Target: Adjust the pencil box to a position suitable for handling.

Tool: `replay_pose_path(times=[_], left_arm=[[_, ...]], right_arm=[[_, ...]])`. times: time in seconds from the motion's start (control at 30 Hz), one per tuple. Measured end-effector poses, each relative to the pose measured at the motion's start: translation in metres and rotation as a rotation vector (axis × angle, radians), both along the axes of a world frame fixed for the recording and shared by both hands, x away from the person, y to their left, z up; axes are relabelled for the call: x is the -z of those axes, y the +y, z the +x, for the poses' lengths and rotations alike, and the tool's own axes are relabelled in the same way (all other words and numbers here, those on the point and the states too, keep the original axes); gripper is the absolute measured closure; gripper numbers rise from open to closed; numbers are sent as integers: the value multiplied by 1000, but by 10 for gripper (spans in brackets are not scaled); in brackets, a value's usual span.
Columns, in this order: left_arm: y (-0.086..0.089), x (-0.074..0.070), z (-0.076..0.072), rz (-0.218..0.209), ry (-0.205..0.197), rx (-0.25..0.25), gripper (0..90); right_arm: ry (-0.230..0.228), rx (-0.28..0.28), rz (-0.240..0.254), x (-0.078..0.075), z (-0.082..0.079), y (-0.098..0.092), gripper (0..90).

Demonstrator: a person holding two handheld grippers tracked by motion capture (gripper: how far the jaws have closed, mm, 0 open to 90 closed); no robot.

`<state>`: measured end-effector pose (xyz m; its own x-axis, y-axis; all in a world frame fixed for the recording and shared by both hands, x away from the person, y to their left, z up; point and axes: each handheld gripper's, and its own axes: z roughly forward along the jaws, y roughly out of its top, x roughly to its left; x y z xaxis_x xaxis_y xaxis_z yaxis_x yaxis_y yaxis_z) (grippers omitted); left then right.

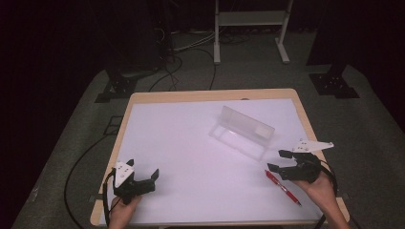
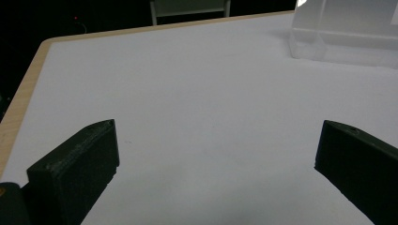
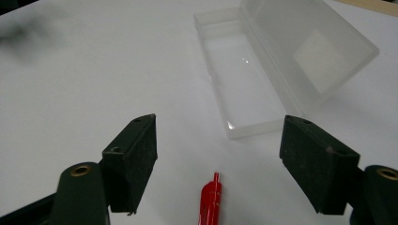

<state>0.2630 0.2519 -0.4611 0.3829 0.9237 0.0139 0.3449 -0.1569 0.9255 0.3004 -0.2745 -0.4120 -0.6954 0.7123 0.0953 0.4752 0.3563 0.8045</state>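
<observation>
Your right gripper point(image 1: 279, 161) hovers wide apart above the red plastic pen point(image 3: 211, 199), lower right; left gripper point(image 1: 145, 177) idles agape. Next, probably, clamp it for the clear lidded plastic case point(image 1: 241, 131) mid-bench point(image 1: 191, 157).

I can't read any text, brand or number anywhere from my feeds. The clear plastic box point(image 3: 263, 70) carries a pale rectangular patch on its raised lid that may be a label, but it looks blank or too faint to read. The red pen point(image 3: 211, 201) shows no legible marking either.
</observation>
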Motion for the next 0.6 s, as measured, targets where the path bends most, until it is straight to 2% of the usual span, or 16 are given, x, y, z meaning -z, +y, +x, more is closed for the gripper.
replay_pose_path(times=[0.2, 0.37, 0.6], left_arm=[[0, 0, 0, 5, 0, 4, 0], [0, 0, 0, 3, 0, 1, 0], [0, 0, 0, 1, 0, 3, 0]], right_arm=[[-1, -29, -29, -8, 16, 14, 281], [-1, -55, -20, -12, 26, 23, 279], [2, -72, -40, -14, 37, 39, 279]])
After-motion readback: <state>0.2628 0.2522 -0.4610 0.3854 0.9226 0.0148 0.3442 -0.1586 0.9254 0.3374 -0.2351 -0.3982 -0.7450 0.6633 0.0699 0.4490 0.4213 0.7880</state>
